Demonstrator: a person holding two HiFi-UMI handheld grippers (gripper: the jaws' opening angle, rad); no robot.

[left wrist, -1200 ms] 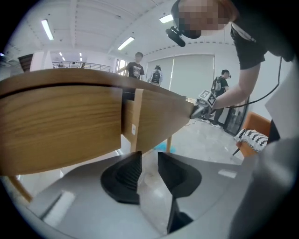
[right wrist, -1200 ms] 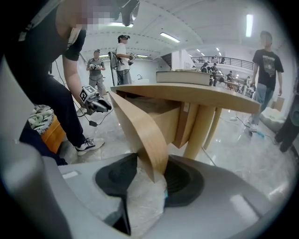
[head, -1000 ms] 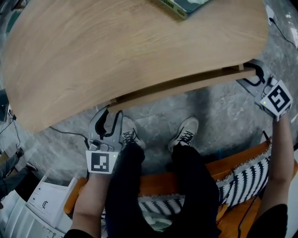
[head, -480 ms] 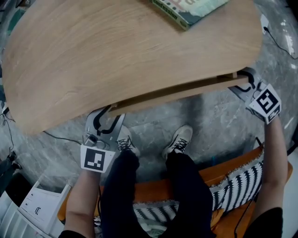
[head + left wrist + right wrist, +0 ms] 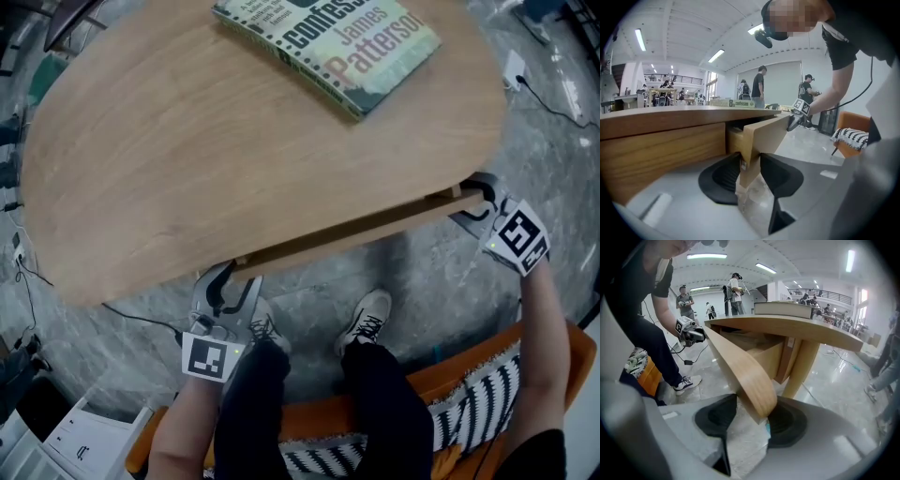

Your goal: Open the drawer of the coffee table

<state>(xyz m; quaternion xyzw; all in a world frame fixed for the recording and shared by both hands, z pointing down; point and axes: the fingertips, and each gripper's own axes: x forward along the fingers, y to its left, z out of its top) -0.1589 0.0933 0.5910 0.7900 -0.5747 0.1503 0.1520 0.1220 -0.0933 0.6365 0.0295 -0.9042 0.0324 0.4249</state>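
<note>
Drawer front (image 5: 356, 230) is found partly drawn out from under the worktop (image 5: 187, 141). Its left end is pinched by the left gripper (image 5: 232, 275), whose jaws have just been closing. Its right end is clamped by the right gripper (image 5: 469, 199), presumably so the pull is kept even.

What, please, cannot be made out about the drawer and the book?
Drawer inside: head view, tabletop covers it; gripper views show only the drawer front and a dark gap.
Book title: head view, cut by the top edge; too small in gripper views.
</note>
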